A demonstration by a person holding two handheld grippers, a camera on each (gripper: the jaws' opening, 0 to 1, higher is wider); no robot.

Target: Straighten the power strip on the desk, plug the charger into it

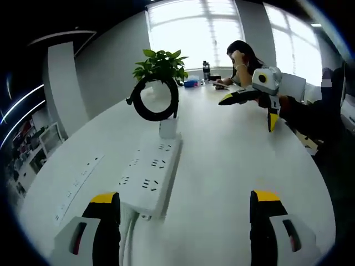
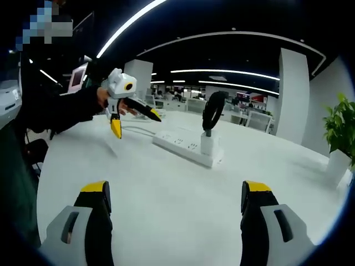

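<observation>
In the left gripper view, the left tongs sit nearest, at 6 o'clock. Their two jaws are thick and black with yellow tips and grey shells. They are spread wide and hold nothing.

Just past the left jaw lies the power strip. It is a long white plastic bar with rows of small dark holes. It rests flat on the smooth, shiny white worktop, and it runs up toward 12 o'clock. Its white cord curls down by the left jaw.

The charger stands plugged in at the far end of the strip. It is a small white block. A black cable wound in a round loop sits on top of it.

Behind that is a leafy green plant in a white pot. At 2 o'clock the right tongs hang above the worktop, spread wide, with pointed yellow tips.

Far away, a person sits by bright windows near a dark bottle.

In the right gripper view, the right tongs at 6 o'clock are spread wide and hold nothing. The left tongs float at 10 o'clock, open too, held by a hand in a dark sleeve.
</observation>
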